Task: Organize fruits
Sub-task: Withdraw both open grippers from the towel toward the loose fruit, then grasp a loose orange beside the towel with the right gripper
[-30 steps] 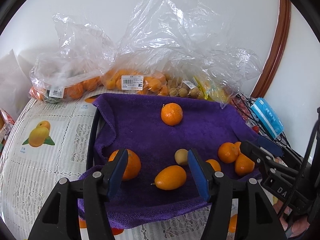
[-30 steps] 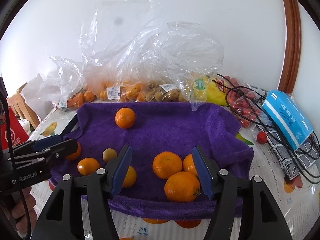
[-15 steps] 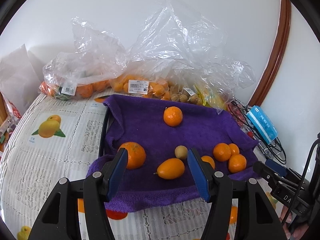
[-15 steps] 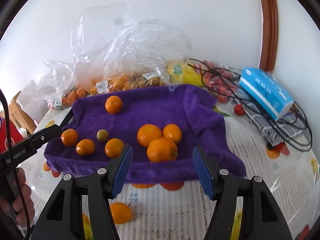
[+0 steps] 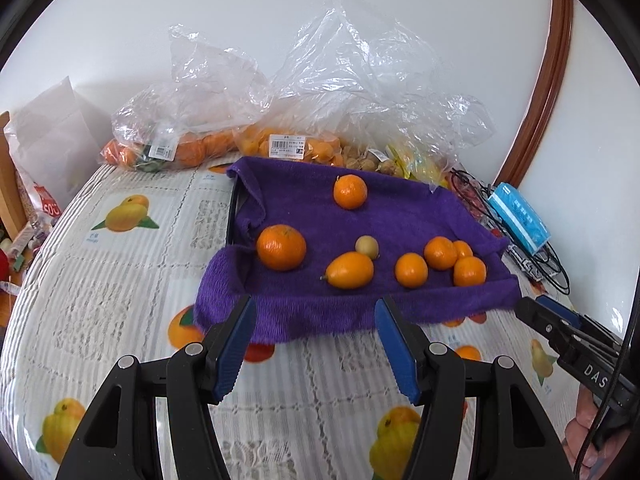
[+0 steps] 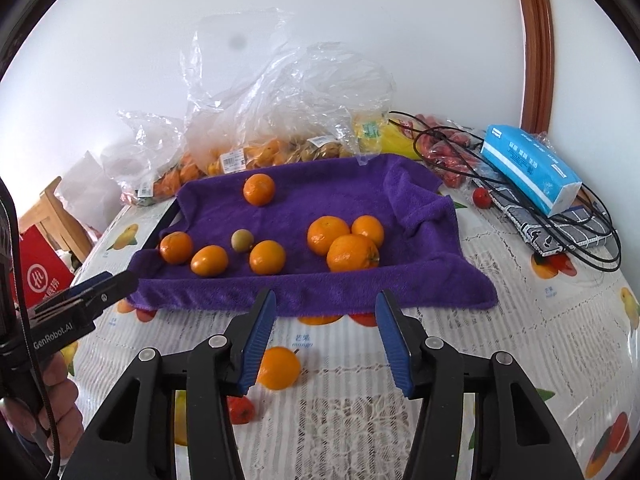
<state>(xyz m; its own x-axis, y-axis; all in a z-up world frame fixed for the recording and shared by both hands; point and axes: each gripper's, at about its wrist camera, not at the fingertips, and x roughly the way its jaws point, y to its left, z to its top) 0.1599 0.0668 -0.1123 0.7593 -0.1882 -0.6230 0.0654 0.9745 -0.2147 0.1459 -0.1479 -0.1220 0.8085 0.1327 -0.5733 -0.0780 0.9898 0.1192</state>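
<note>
**Both claws empty over the cloth, fruit on the towel**

The left claw [image 5: 314, 342] sits at the bottom centre of the left view, its blue pads [image 5: 236, 346] set moderately apart with nothing between them; below it lies only the fruit-print tablecloth [image 5: 120, 280]; the right claw [image 6: 326, 336] sits at the bottom centre of the right view, its jaws closing on nothing, a gap still between the pads [image 6: 394, 344].

A purple towel [image 6: 400, 276] fills the middle of both views, draped over a dark tray [image 5: 231, 216] whose edge shows at the towel's left; 8 fruits lie on it. In the right view: 1 orange [image 6: 259, 189] alone at the upper middle of the towel; 3 oranges [image 6: 348, 240] bunched and touching at centre right; a small pale round fruit [image 6: 241, 240] at centre, just beside an orange [image 6: 267, 257]; 2 more orange fruits [image 6: 192, 254] at the towel's left.

Clear bags [image 6: 256, 152] of fruit line the wall at the upper middle; a blue tissue pack [image 6: 528, 168] rests on black cables [image 6: 592, 236] at the upper right; 1 small red fruit [image 6: 482, 197] lies on the cloth beside the towel's right edge.

In the left view the right claw pokes in from the lower right edge; in the right view the left claw enters at the lower left, a hand [image 6: 52, 396] under it.
</note>
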